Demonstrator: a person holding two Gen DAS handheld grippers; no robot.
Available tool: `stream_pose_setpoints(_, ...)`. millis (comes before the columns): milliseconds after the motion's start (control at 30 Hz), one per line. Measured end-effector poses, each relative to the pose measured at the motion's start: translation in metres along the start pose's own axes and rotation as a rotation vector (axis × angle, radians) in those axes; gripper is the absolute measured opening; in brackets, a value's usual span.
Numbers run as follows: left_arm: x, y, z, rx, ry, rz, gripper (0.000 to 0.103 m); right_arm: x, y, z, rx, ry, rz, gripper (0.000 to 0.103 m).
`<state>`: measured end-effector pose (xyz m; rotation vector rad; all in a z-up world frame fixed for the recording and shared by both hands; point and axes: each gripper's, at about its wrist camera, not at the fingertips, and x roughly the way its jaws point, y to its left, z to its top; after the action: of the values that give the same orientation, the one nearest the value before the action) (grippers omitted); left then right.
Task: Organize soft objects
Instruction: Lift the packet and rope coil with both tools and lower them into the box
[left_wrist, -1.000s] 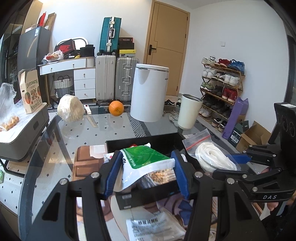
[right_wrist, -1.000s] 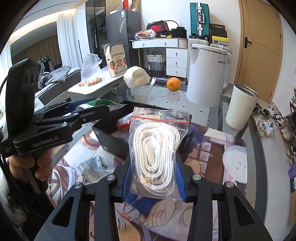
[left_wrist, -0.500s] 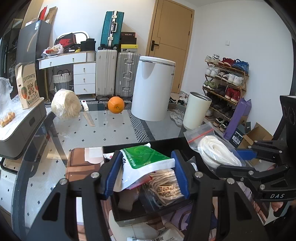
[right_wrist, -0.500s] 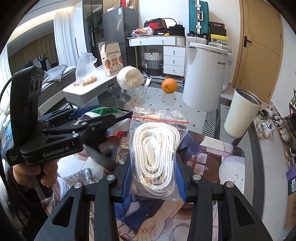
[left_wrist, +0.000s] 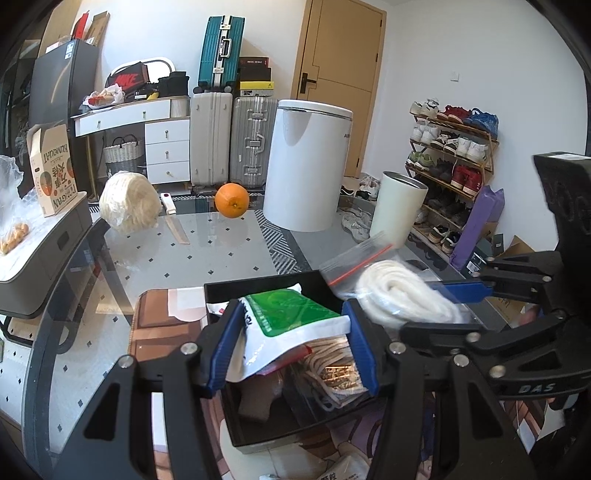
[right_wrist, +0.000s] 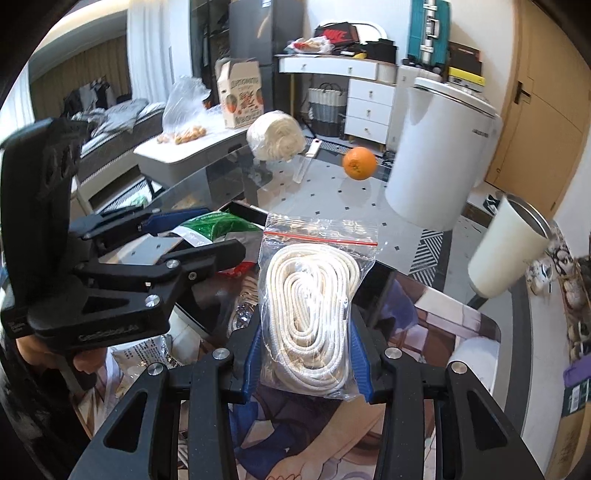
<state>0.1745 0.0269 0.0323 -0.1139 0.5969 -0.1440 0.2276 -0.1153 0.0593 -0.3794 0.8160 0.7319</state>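
My left gripper is shut on a green-and-white packet and holds it over an open black tray. Bagged soft items lie in that tray under the packet. To the right, my right gripper is shut on a clear zip bag of coiled white rope, at the tray's right corner. In the right wrist view the rope bag stands upright between the blue pads of my right gripper. There the left gripper and its green packet sit to the left, above the tray.
The tray rests on a printed mat on a glass table. Further back lie an orange, a wrapped white bundle and a knife. A white bin and a white tumbler stand beyond. Another packet lies near the front edge.
Both grippers have moved forward over the tray, which now sits lower and nearer in the left wrist view. The rope bag has come closer to the left gripper. Both grips are unchanged.
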Motion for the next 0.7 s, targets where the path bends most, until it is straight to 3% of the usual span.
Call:
stream_pose_setpoints(167, -0.005, 0.002, -0.001, -0.012, -0.014, -0.001, 0.055, 0.017, -0.001, 0.011, -0.079, 0.047, 0.000, 0.041)
stream_pose_setpoints(367, -0.009, 0.005, -0.001, -0.022, -0.019, -0.003, 0.055, 0.026, 0.007, 0.013, -0.215, 0.071, 0.080, 0.041)
stream_pose_setpoints(433, -0.009, 0.006, -0.001, -0.026, -0.019, -0.004, 0.055, 0.032, 0.004, 0.013, -0.209, 0.092, 0.057, 0.043)
stream_pose_setpoints(600, -0.009, 0.005, -0.002, -0.021, -0.017, -0.009, 0.055, 0.021, -0.001, 0.009, -0.153, 0.044, -0.013, 0.079)
stream_pose_setpoints(700, -0.009, 0.004, -0.002, -0.016, -0.013, -0.012, 0.055, 0.004, -0.001, 0.006, -0.127, 0.003, -0.038, 0.080)
